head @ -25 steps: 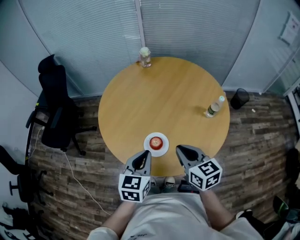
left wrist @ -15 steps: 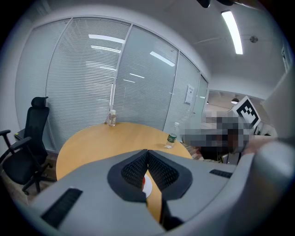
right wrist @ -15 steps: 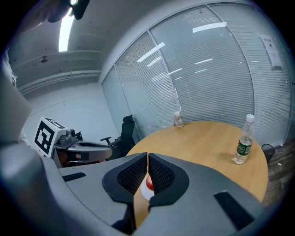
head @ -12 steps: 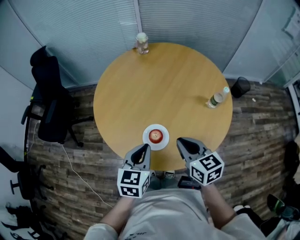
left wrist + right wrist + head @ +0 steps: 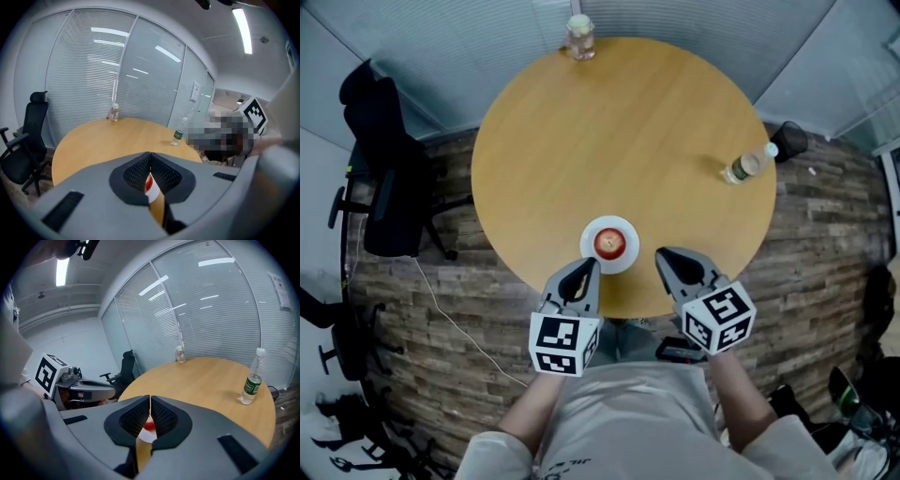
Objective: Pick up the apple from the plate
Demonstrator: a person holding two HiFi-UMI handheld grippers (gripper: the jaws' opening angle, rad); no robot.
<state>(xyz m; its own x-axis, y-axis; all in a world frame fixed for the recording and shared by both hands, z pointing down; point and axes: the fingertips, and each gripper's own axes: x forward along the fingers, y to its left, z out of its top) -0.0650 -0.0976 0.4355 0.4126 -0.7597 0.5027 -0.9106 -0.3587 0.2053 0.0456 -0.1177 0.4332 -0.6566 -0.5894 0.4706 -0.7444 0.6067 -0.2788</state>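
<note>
A red apple (image 5: 610, 243) sits on a small white plate (image 5: 590, 249) near the front edge of the round wooden table (image 5: 619, 131). My left gripper (image 5: 592, 262) hovers just short of the plate on its left, jaws shut and holding nothing. My right gripper (image 5: 661, 253) is a little to the plate's right, also shut and empty. Below the closed tips of the left gripper (image 5: 150, 153) a sliver of the apple (image 5: 148, 183) shows. The right gripper (image 5: 150, 397) likewise shows the apple (image 5: 150, 425) and plate (image 5: 146, 434) under its tips.
A plastic water bottle (image 5: 748, 166) stands at the table's right edge and a glass jar (image 5: 578, 36) at the far edge. A black office chair (image 5: 380, 178) is at the left, a dark bin (image 5: 787, 141) on the floor at the right. A cable runs across the floor.
Both grippers have sunk a little and eased toward the table's front edge beside the plate. Their jaws stay shut. The apple and plate have not moved.
</note>
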